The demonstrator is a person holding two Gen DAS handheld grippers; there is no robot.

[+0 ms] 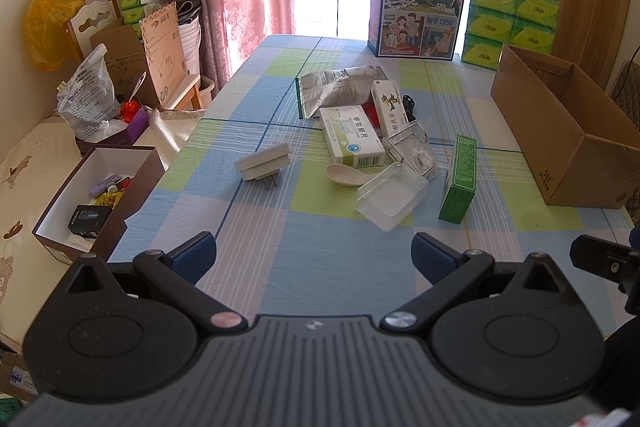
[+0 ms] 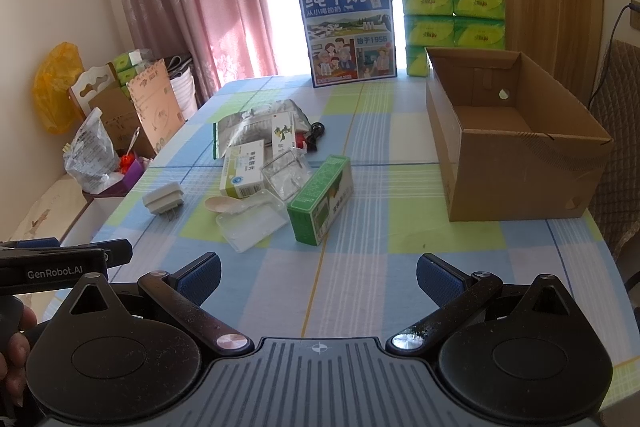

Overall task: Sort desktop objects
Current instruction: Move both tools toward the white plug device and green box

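Note:
A heap of small objects lies mid-table: a green box (image 1: 459, 183) (image 2: 320, 201), a clear plastic lid (image 1: 390, 195) (image 2: 252, 223), a beige spoon (image 1: 345, 174) (image 2: 222, 205), a white-green medicine box (image 1: 352, 141) (image 2: 242, 173), a silver pouch (image 1: 336, 89) (image 2: 256, 121) and a grey plug adapter (image 1: 264, 161) (image 2: 163, 201). An open cardboard box (image 1: 560, 131) (image 2: 516, 143) stands at the right. My left gripper (image 1: 314, 259) and right gripper (image 2: 318, 279) hover open over the near table edge, both short of the heap and holding nothing.
A blue milk carton (image 1: 418, 3) (image 2: 348, 31) and stacked green tissue packs (image 1: 510, 19) (image 2: 454, 23) stand at the far edge. Left of the table are a brown-rimmed box (image 1: 96, 195) of small items, bags and cartons. A hand (image 2: 14, 347) shows at lower left.

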